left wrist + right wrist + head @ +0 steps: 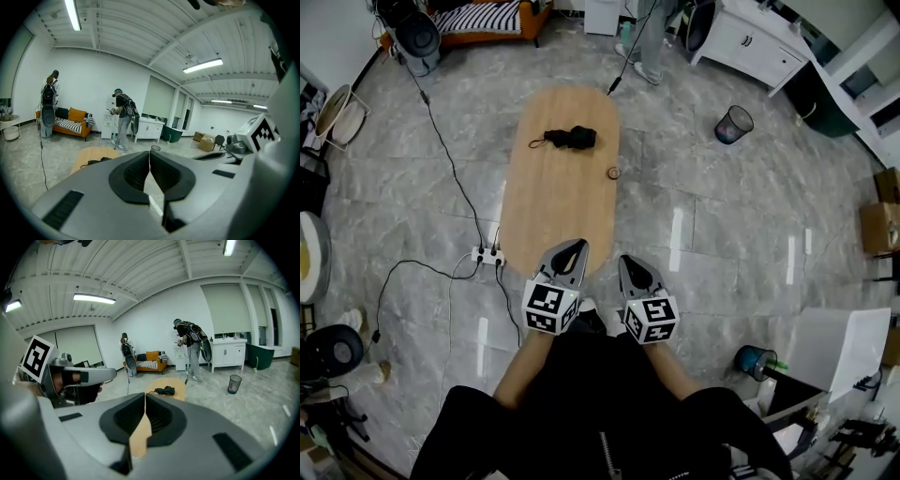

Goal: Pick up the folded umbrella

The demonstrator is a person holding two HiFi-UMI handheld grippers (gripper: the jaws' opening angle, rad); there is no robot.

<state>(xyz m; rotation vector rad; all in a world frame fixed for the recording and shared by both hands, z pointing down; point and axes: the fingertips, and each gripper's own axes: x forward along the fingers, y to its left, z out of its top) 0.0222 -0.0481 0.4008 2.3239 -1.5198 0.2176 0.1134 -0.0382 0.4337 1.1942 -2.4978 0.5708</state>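
Note:
A black folded umbrella (569, 139) lies across the far part of a long oval wooden table (553, 216), its strap trailing to the left. The umbrella (165, 391) also shows small and far ahead in the right gripper view, and the umbrella (98, 161) peeks over the jaws in the left gripper view. My left gripper (571, 251) hovers over the table's near end, jaws shut with nothing between them. My right gripper (633, 264) hangs just off the table's near right edge, also shut and empty. Both are well short of the umbrella.
A small round object (614, 172) sits at the table's right edge. A power strip (488, 254) with cables lies on the floor left of the table. A waste bin (733, 124) stands far right. Two people stand near a white cabinet (227, 354) and an orange sofa (70, 123).

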